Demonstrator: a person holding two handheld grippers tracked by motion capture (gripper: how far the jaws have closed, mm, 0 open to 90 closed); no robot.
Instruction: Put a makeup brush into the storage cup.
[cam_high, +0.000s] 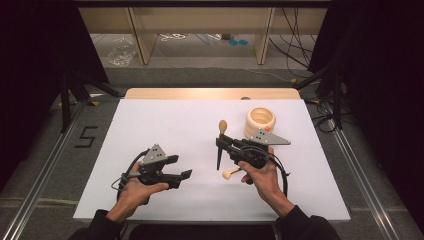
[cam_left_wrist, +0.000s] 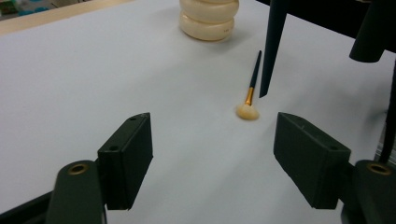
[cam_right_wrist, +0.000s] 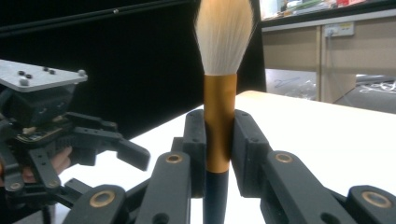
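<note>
The right tool (cam_right_wrist: 217, 154) pinches the large brush (cam_right_wrist: 219, 121) by its gold ferrule, bristles up, above the white worktop (cam_high: 165, 130). The left tool (cam_left_wrist: 212, 158) has its jaws spread with nothing between them. A small brush (cam_left_wrist: 250, 100) lies on the worktop beyond it, near the cream ringed holder (cam_high: 260, 121).

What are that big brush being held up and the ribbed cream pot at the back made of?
The big brush: soft pale bristles, hair or synthetic; a matt gold collar that looks like metal; a dark glossy handle, perhaps lacquered wood or plastic. The pot: smooth cream rings with a slight sheen, probably plastic or glazed ceramic.
</note>
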